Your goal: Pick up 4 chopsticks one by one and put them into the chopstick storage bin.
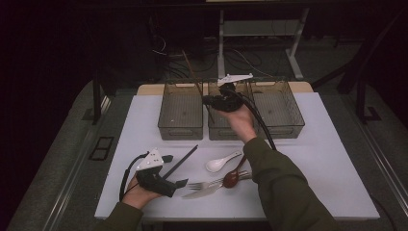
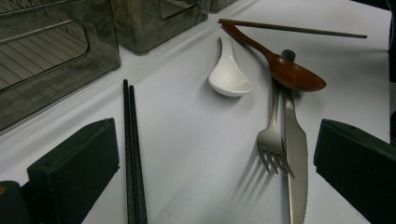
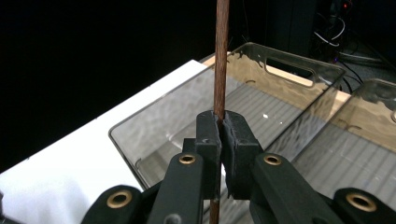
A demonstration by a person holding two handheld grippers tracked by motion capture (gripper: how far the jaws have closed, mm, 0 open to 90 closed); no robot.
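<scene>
High view: right gripper [image 1: 211,100] holds a brown chopstick [image 1: 192,72] over the left bin [image 1: 180,111]; bins look empty.

Left gripper view: jaws apart, black chopsticks [image 2: 132,154], fork [image 2: 272,135], knife [image 2: 295,154], both spoons unsorted (most work left).

Right gripper view: jaws clamped on chopstick.

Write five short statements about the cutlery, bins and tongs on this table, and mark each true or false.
1. The right tongs are shut on a thin brown wooden chopstick. True.
2. The left tongs grip the pair of black chopsticks. False: the jaws stand open, and the pair lies on the white table.
3. The white ceramic soup spoon sits inside a bin. False: it lies on the table.
4. Three clear smoky plastic bins stand in a row. True.
5. The brown wooden spoon rests across the steel fork and steel knife. True.
</scene>
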